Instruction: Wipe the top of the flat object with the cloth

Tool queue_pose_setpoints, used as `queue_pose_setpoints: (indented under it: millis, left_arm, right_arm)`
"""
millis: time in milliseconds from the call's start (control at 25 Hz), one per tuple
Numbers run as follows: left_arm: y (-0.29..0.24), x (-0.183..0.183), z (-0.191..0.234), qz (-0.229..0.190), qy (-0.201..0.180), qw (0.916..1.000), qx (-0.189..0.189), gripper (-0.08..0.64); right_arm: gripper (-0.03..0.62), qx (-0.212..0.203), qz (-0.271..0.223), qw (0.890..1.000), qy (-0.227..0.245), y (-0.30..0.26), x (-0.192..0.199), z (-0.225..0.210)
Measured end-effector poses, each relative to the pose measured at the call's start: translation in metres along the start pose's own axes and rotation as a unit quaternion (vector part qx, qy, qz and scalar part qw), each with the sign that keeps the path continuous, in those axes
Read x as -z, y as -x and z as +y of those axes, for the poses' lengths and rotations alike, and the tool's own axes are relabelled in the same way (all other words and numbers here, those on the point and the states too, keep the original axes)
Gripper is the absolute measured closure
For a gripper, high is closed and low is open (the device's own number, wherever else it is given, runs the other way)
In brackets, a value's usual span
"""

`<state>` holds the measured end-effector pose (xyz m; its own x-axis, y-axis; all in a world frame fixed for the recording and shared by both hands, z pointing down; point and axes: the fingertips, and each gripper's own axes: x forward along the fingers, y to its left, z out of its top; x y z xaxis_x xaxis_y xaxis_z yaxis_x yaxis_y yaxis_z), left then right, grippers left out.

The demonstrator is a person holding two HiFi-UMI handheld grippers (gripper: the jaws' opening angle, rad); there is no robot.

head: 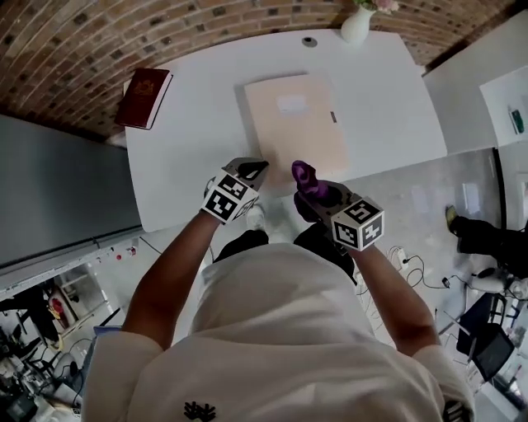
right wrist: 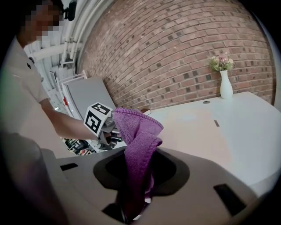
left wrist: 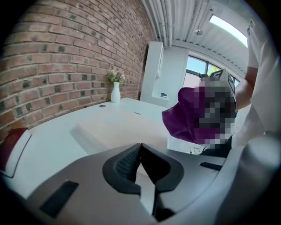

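Observation:
A flat beige folder point(head: 295, 122) lies on the white table point(head: 190, 140), also seen as a pale slab point(left wrist: 118, 125) in the left gripper view and a beige sheet point(right wrist: 193, 127) in the right gripper view. My right gripper point(head: 307, 183) is shut on a purple cloth point(right wrist: 138, 145), which stands up bunched from the jaws just off the table's near edge. The purple cloth point(head: 304, 174) sits right of my left gripper point(head: 254, 171), whose jaws are shut with nothing between them, at the folder's near left corner.
A dark red book point(head: 144, 97) lies at the table's far left. A white vase point(head: 357, 25) with flowers stands at the far edge, beside a small round grommet point(head: 309, 41). A brick wall runs behind; cables and chairs point(head: 487, 330) crowd the floor at right.

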<state>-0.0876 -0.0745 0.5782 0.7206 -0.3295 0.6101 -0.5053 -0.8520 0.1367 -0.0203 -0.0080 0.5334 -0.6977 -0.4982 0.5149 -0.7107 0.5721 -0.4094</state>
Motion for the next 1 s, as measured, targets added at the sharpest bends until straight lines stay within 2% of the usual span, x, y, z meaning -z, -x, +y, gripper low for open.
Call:
queue_pose_setpoints:
  millis: [120,280,520,640,840,1000]
  left_arm:
    - [-0.018,0.004,0.016,0.005,-0.010,0.9997,0.023,0.535]
    - [-0.036,0.008,0.021,0.010,0.002,0.9989,0.045,0.535]
    - [-0.048,0.018,0.019,0.017,0.012,0.9984,0.052,0.535]
    - [-0.049,0.019,0.019,0.016,0.024,0.9983,0.050,0.535]
    - [-0.050,0.021,0.018,0.027,0.002,0.9988,0.041,0.535]
    - [-0.052,0.021,0.019,0.037,0.006,0.9986,0.036,0.535]
  right_arm:
    - [0.453,0.004,0.006,1.000,-0.011,-0.030,-0.002,0.001]
    - [0.453,-0.008,0.032,0.999,-0.028,-0.060,0.006,0.002]
    - [0.453,-0.029,0.081,0.996,-0.026,-0.097,0.022,0.000]
    - [0.453,-0.032,0.096,0.994,-0.029,-0.102,0.029,-0.006]
    - [0.454,-0.029,0.105,0.993,-0.036,-0.092,0.030,-0.022]
    - [0.454,-0.008,0.106,0.993,-0.051,-0.074,0.032,-0.049]
